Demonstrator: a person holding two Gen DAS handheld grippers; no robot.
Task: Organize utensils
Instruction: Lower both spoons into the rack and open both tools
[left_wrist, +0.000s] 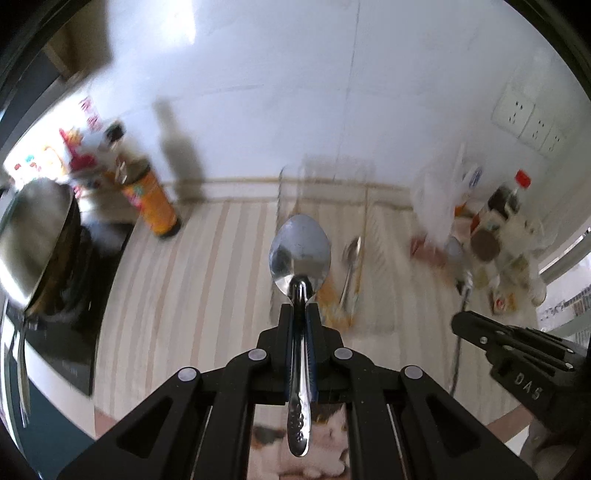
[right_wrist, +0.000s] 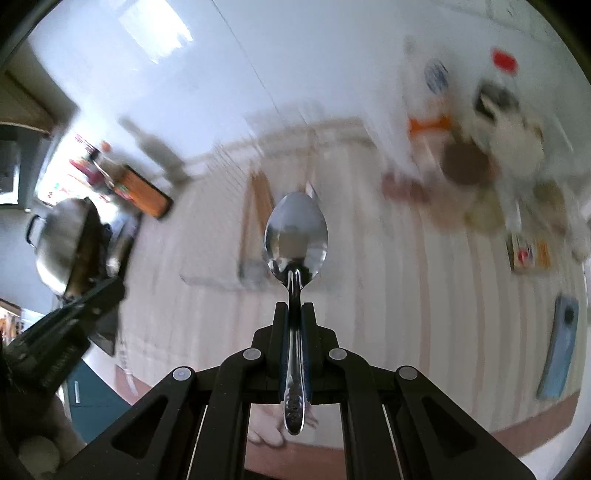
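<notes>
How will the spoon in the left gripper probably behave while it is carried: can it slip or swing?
The spoon looks like polished metal, so probably stiff but slippery. The left gripper is shut on its thin neck, with the long handle hanging behind, so it may pivot. The bowl is wide, so it may tip forward if jolted.

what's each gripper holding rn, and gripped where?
Left gripper holds a spoon by its neck; right gripper holds another spoon, also at the neck.

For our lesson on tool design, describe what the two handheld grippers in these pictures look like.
Both the left gripper and the right gripper are matte black, with angular linkage arms joined by round grey pivot pins. Their narrow fingers carry blue pads on the inner faces. The right gripper's side bears pale embossed lettering. No cables show.
</notes>
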